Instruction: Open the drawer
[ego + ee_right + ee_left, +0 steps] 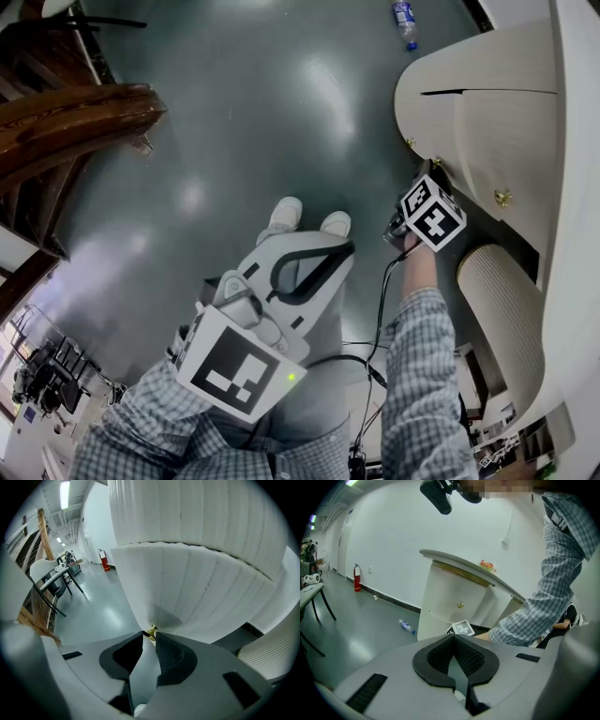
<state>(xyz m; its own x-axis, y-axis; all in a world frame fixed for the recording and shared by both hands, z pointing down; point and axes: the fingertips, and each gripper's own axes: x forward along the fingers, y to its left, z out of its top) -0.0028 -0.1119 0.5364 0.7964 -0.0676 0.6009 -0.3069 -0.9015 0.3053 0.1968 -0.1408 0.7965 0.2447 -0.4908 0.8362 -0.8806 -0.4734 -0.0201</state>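
Standing at the right of the head view, a cream cabinet (487, 75) is running off the frame edge, so its full shape is not showing. Its fluted drawer (197, 592) is filling most of the right gripper view. It is too close and too warped by the lens to tell whether it is sitting flush or pulled out at all. The left tool (453, 638) is hanging over the person's lap, well apart from the cabinet, its jaws meeting at the tips with nothing between them. The right tool (149, 635) is reaching up against the drawer front; from the head view its jaws are hiding under its marker cube (433, 214). In its own view the jaws are standing only slightly apart, their tips pinching a small brass knob (151, 632) from both sides, and most of the knob is lying hidden behind them. A plastic bottle (404, 21) is lying on the floor beyond the cabinet, its label too small to make out.
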